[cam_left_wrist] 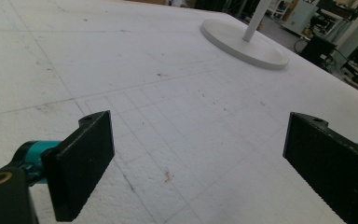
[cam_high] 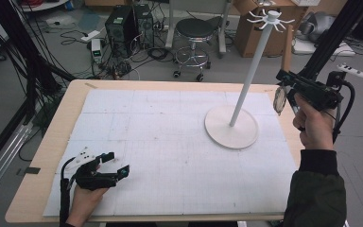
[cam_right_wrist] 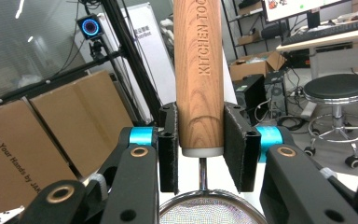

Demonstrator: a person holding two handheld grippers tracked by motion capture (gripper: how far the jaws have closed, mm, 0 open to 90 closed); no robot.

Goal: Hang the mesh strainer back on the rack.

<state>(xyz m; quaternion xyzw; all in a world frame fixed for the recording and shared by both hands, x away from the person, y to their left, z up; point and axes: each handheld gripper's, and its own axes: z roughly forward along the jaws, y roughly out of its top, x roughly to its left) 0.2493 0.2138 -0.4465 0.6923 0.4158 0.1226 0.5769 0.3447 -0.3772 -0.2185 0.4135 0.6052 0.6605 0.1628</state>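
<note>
Wooden-handled round mesh strainer (cam_right_wrist: 199, 70), stamped with kitchen-tool lettering, is clamped in the right hand-held gripper (cam_right_wrist: 200, 149), whose two black padded jaws press on either side of the lower end of the handle, just above the metal neck and the wire-mesh bowl (cam_right_wrist: 212, 212). In the high view the right hand-held gripper (cam_high: 288, 90) is raised off the desk at the right, beside the tall white hook stand (cam_high: 250, 71), with the handle rising and the mesh bowl hanging down. Held upright like this, near the ring of white hooks at the top of the pole, the strainer seems positioned for hanging by its handle end; gripping low on the handle leaves that end free for a hook.

The left hand-held gripper (cam_high: 118, 163) rests low over the white gridded foam sheet (cam_high: 170, 142) covering the wooden desk (cam_high: 42, 156), jaws spread wide with nothing between them, well apart from the stand's round base (cam_high: 217, 132). It appears parked out of the way.
</note>
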